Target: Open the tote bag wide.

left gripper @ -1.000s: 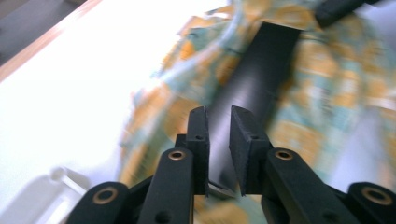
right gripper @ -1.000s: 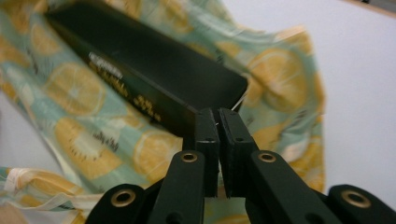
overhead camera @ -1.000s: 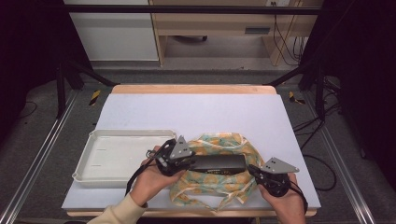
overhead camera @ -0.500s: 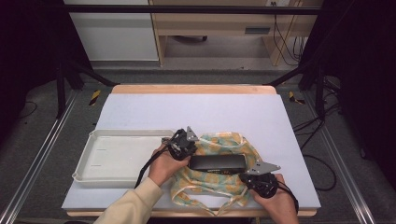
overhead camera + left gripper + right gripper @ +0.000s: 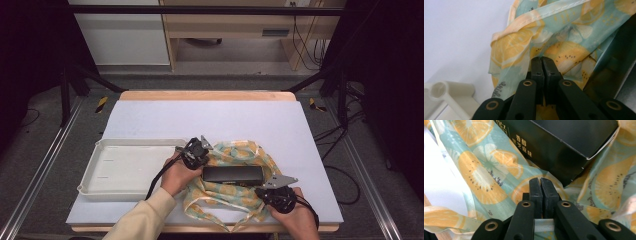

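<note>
A thin cloth [image 5: 240, 152] printed with lemons on pale green lies bunched on the table. A flat black box [image 5: 232, 174] rests on it. My left gripper [image 5: 196, 150] sits at the cloth's left edge, next to the box's left end. In the left gripper view its jaws [image 5: 542, 60] have just been closing and now meet on a fold of the cloth [image 5: 564, 32]. My right gripper [image 5: 277, 192] is at the cloth's near right corner. Its jaws [image 5: 540, 181] are shut on the cloth's white hem, with the box [image 5: 574, 142] just beyond and the cloth [image 5: 481, 177] spread under it.
A shallow white tray [image 5: 85, 180] stands left of the cloth, with its corner [image 5: 449, 92] close to my left gripper. The pale table top [image 5: 210, 120] stretches away behind. A sleeved forearm comes in at the bottom left.
My left gripper has moved away from me and lower, to the cloth's left edge by the box's left end. The right gripper has sunk slightly onto the cloth's near right corner.
</note>
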